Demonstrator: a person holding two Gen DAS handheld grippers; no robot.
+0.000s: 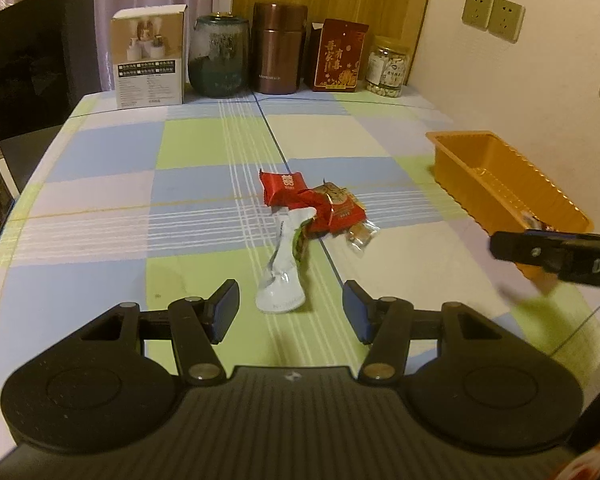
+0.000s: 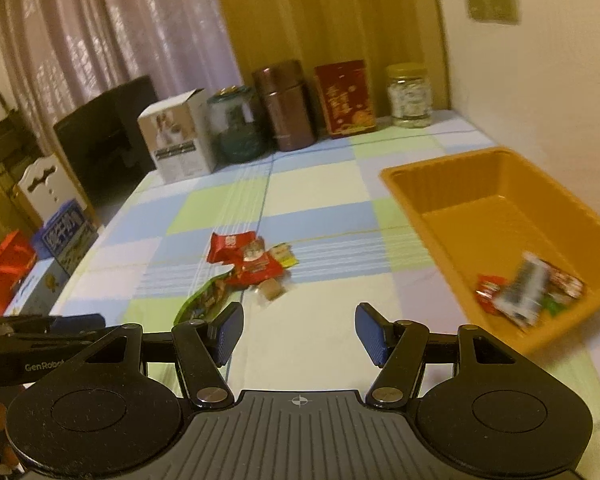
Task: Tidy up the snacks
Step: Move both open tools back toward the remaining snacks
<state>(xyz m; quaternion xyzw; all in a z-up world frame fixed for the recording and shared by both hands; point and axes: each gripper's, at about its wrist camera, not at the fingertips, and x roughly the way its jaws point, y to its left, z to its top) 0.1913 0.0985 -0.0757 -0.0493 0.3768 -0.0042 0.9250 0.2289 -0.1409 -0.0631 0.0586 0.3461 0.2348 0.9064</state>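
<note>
A small heap of snacks lies mid-table: a red packet (image 1: pixel 283 189), a red-and-gold packet (image 1: pixel 338 207), a clear-wrapped sweet (image 1: pixel 360 237) and a crumpled white-and-green packet (image 1: pixel 283 276). My left gripper (image 1: pixel 291 312) is open, and the white packet's near end lies just ahead of its fingertips, untouched. My right gripper (image 2: pixel 300 334) is open too and holds nothing, above bare cloth short of the heap (image 2: pixel 248 258). The orange tray (image 2: pixel 460 188) at right holds several packets (image 2: pixel 528 290) in its near corner. The right gripper's fingers (image 1: pixel 540 252) show at the left view's right edge.
A box (image 1: pixel 150 58), a green jar (image 1: pixel 219 56), a brown flask (image 1: pixel 278 50), a red carton (image 1: pixel 337 56) and a clear jar (image 1: pixel 388 66) line the table's far edge. A wall with sockets runs along the right. A dark chair (image 1: pixel 32 60) stands at left.
</note>
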